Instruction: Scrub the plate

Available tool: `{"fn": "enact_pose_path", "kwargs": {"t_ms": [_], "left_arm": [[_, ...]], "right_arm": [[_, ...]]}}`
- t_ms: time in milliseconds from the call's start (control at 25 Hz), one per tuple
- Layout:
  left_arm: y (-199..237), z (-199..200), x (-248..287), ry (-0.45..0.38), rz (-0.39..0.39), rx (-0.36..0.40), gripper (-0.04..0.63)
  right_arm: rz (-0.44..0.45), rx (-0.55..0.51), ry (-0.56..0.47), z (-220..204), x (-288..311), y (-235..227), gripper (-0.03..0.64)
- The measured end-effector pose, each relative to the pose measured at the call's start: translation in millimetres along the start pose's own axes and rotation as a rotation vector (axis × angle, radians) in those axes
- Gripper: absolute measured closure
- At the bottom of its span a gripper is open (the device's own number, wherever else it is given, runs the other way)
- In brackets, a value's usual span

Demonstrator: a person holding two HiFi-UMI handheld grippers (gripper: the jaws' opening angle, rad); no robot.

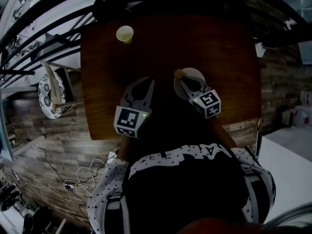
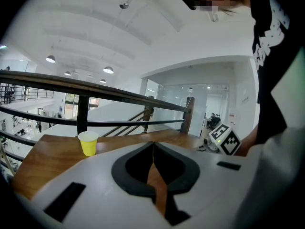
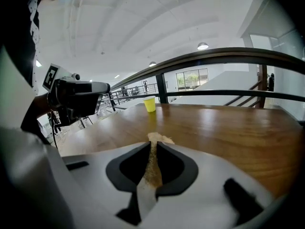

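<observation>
A pale round plate (image 1: 194,75) lies on the brown wooden table (image 1: 219,52), partly covered by my right gripper (image 1: 180,75). That gripper (image 3: 152,146) is shut on a thin tan scrub pad (image 3: 153,161), whose end sticks out past the jaw tips over the plate's left rim. The plate itself is hidden in the right gripper view. My left gripper (image 1: 147,82) hovers over the table just left of the plate. Its jaws (image 2: 152,145) meet with nothing between them.
A yellow paper cup (image 1: 125,33) (image 2: 88,142) (image 3: 149,104) stands near the table's far edge. A dark railing (image 2: 95,89) runs behind the table. A chair with a patterned round seat (image 1: 50,95) stands on the left, and cables (image 1: 80,177) lie on the floor.
</observation>
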State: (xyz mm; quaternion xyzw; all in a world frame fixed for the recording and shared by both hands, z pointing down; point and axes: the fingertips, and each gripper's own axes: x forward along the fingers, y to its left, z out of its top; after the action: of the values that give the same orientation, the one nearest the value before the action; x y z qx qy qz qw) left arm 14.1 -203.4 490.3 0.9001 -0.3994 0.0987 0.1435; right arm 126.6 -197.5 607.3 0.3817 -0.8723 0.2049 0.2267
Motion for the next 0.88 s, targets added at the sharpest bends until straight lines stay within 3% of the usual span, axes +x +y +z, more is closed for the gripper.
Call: {"fn": "enact_pose_path", "kwargs": {"t_ms": [880], "left_arm": [[-13, 3, 2, -0.003, -0.023, 0.019, 0.581]], "right_arm": [[0.05, -0.003, 0.024, -14, -10, 26, 0.568]]}}
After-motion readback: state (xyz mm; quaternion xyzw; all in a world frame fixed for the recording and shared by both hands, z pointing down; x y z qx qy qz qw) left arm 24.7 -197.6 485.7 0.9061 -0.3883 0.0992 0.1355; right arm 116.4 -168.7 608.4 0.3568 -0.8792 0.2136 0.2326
